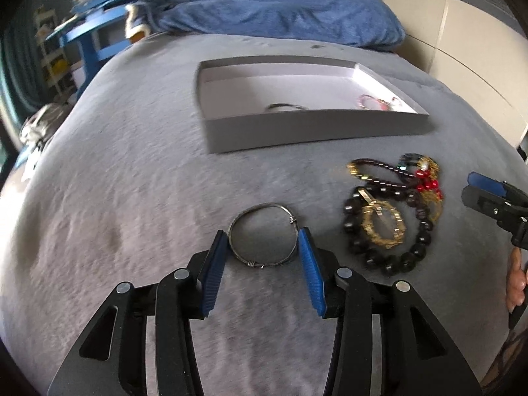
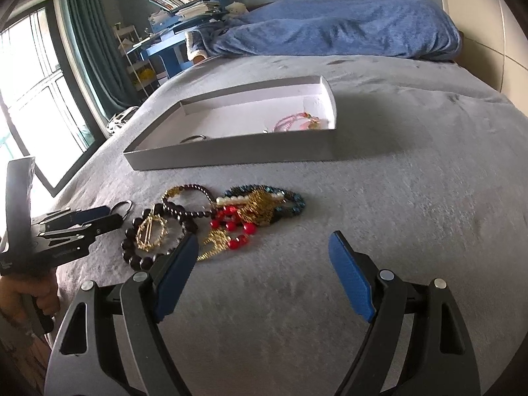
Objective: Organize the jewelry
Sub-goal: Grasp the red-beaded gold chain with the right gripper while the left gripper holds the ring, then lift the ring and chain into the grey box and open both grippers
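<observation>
A thin silver wire bangle (image 1: 264,235) lies on the grey bedspread between the blue pads of my left gripper (image 1: 263,239), which is open around it; the pads sit at its two sides. The bangle also shows in the right wrist view (image 2: 124,207), partly hidden by the left gripper (image 2: 110,215). To its right lies a pile of jewelry: a black bead bracelet (image 1: 386,231), a gold bracelet (image 1: 382,224), red beads (image 1: 427,181). A shallow grey box (image 1: 310,128) behind holds a pink bracelet (image 2: 293,122) and a dark ring. My right gripper (image 2: 264,247) is open and empty, near the pile (image 2: 214,221).
A blue blanket (image 2: 346,26) lies bunched at the far end of the bed. A blue desk with books (image 2: 184,6) and a window (image 2: 29,99) stand to the left. Cream wardrobe panels (image 1: 468,49) are on the right.
</observation>
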Available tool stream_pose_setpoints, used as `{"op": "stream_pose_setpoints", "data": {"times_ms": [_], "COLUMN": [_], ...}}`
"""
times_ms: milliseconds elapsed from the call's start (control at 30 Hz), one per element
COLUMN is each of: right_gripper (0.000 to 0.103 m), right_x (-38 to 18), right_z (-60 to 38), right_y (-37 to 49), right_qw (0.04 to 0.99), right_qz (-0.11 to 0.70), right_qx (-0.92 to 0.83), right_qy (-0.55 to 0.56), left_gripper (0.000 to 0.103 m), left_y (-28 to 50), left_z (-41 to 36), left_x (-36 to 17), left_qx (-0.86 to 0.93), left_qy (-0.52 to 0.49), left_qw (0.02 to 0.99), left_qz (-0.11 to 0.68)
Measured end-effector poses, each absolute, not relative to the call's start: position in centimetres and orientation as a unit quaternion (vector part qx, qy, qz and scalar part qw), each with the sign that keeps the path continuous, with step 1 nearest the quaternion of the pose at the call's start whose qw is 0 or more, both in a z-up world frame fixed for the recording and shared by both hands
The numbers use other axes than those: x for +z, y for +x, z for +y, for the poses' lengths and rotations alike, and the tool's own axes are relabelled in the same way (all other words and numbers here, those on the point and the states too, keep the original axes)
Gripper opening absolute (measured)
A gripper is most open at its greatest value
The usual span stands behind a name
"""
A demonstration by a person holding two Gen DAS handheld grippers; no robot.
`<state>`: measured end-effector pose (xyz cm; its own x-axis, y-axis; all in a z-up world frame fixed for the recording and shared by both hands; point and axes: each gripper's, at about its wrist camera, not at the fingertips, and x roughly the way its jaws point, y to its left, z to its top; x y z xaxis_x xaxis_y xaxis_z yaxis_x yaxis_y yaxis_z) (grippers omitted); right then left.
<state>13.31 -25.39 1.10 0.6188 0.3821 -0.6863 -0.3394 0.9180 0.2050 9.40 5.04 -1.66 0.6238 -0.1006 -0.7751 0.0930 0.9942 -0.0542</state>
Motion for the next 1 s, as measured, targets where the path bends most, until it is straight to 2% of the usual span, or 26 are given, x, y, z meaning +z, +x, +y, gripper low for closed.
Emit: {"op": "stream_pose_setpoints", "data": {"times_ms": [67, 200, 333, 533, 600, 633, 667, 1000], "right_gripper": [0.079, 0.061, 0.053, 0.034, 0.014, 0.011, 0.003, 0.003], "right_x": [1.1, 1.1, 1.0, 0.0, -0.1, 0.0, 0.2, 4.3], "right_z": [-25.0, -24.5, -23.8, -23.0, -23.3, -23.5, -23.8, -25.9], "right_y": [13.7, 14.7, 15.7, 16.8, 16.9, 16.8, 16.7, 15.6], "right_qw": [0.9, 0.9, 0.897, 0.888, 0.885, 0.885, 0.885, 0.9], "right_qz": [0.388, 0.389, 0.395, 0.414, 0.415, 0.413, 0.41, 0.36], "right_qx": [0.198, 0.196, 0.198, 0.202, 0.21, 0.213, 0.218, 0.236], "right_qy": [0.023, 0.023, 0.014, 0.003, 0.014, 0.019, 0.028, 0.074], "left_gripper": [0.045, 0.046, 0.047, 0.049, 0.049, 0.049, 0.048, 0.048], "left_y": [9.2, 9.0, 9.2, 9.7, 9.7, 9.7, 9.8, 9.5], "left_z": [5.7, 5.9, 6.0, 5.6, 5.4, 5.3, 5.3, 5.5], "left_x": [-1.8, -1.8, -2.0, -2.3, -2.3, -2.3, -2.3, -0.3], "left_qx": [-0.052, -0.054, -0.055, -0.056, -0.056, -0.056, -0.056, -0.059], "left_qy": [-0.015, -0.016, -0.023, -0.015, -0.011, -0.008, -0.006, -0.021], "left_qw": [0.899, 0.9, 0.9, 0.898, 0.898, 0.899, 0.899, 0.911], "left_qz": [0.434, 0.432, 0.432, 0.436, 0.436, 0.435, 0.434, 0.407]}}
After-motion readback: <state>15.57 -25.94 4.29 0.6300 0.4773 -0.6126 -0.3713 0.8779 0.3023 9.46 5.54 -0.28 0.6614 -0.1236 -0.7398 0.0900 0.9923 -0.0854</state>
